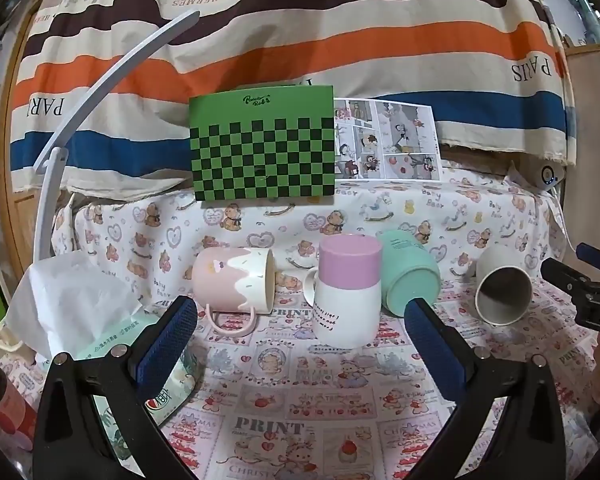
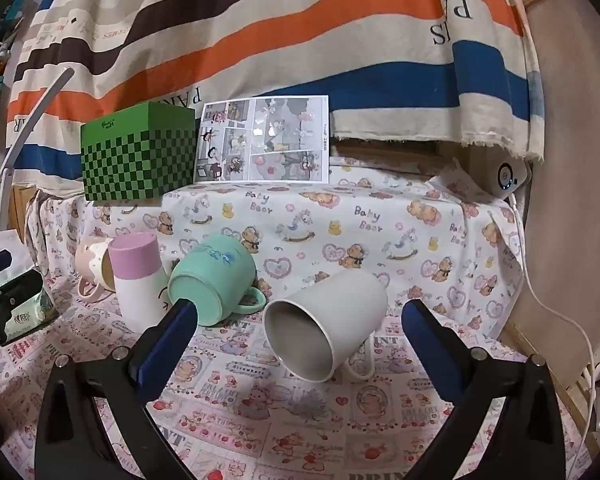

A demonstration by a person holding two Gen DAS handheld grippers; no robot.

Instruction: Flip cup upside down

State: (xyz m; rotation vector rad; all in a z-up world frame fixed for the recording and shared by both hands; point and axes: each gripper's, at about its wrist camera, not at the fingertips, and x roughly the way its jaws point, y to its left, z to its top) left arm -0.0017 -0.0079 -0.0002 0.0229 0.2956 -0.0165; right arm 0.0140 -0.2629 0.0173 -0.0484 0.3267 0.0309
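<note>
A pink-and-white mug [image 1: 346, 292] stands upside down at the table's middle; it also shows in the right wrist view [image 2: 138, 280]. A pink drip-pattern mug [image 1: 236, 284] lies on its side to its left. A teal mug [image 1: 410, 276] lies tipped to its right, seen too in the right wrist view [image 2: 212, 280]. A white mug [image 2: 328, 320] lies on its side, mouth toward me, also in the left wrist view [image 1: 502, 294]. My left gripper [image 1: 300, 316] is open and empty before the upside-down mug. My right gripper [image 2: 300, 320] is open, its fingers either side of the white mug, apart from it.
A tissue pack [image 1: 100, 320] and a dark bottle [image 1: 4, 396] sit at the left. A green checkered box [image 1: 262, 146] and a comic sheet [image 1: 386, 140] stand at the back. A white lamp arm [image 1: 100, 92] curves at the left. A white cable [image 2: 556, 312] runs at the right.
</note>
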